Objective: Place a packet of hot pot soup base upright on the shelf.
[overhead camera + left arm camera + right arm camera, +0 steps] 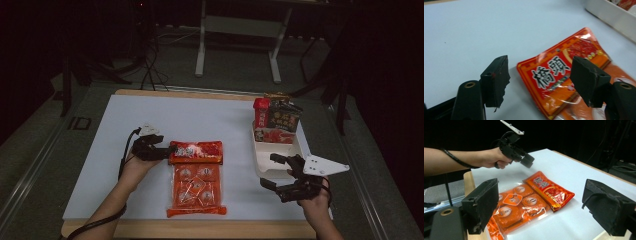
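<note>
- Dark room all round, with metal stand legs on the grey floor behind; a white tabletop (200, 117) with a pale wooden edge takes the light.
- Landmark: a flat orange-red foil snack packet with black characters (196, 152) lies near the middle of the tabletop, crosswise.
- Just on the person's side of that packet, touching or slightly under its edge, lies a larger clear-fronted orange bag of round wrapped pieces (196, 188), reaching almost to the near table edge.
- Left of the packet, the left gripper (159, 151) is held in the person's left hand, its tips right at the packet's left end.
- From the left gripper view its black jaws stand spread, hovering over the packet's (560, 75) left corner; the pads press on nothing.
- Well to the right of the packet sits a white rectangular plastic tray (265, 159), with red and dark snack packs (277, 117) standing upright at its far end.
- Right gripper (277, 172) is held at the tray's near end, its jaws spread wide with nothing between them.
- From the right gripper view both bags lie between its jaws, farther off, and the left gripper (527, 161) hangs just above the packet's (549, 190) far end.
</note>
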Demonstrator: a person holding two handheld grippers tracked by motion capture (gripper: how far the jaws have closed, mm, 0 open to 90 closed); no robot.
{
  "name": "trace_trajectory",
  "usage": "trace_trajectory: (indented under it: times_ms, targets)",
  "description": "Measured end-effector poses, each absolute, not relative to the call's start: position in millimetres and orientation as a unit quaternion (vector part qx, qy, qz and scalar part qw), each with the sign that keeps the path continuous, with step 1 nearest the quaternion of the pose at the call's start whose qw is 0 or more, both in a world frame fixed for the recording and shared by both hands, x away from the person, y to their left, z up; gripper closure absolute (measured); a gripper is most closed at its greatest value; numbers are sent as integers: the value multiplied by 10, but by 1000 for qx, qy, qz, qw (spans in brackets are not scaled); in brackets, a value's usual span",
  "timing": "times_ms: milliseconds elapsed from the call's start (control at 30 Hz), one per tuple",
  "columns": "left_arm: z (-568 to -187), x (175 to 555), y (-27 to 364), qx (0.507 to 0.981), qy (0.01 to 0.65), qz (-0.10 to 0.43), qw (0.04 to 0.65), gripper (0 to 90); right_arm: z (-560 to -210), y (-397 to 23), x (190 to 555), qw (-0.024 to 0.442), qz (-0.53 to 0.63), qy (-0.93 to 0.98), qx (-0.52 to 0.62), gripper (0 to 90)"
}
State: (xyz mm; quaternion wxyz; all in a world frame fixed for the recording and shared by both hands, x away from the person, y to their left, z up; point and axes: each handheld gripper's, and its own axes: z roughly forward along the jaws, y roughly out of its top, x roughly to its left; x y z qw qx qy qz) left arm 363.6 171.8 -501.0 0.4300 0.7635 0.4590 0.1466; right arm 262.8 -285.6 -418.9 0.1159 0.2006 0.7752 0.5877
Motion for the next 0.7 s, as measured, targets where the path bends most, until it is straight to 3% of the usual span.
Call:
trace_trajectory:
  times_ms: [533,700]
  targets:
    - [-5348,3902,1652,795,461,78,386,379,-4214,-2848,2635,107,582,781,200,137]
    - [-5378,3909,1617,799,454,68,389,478,-4219,-2842,2644,106,581,782,199,137]
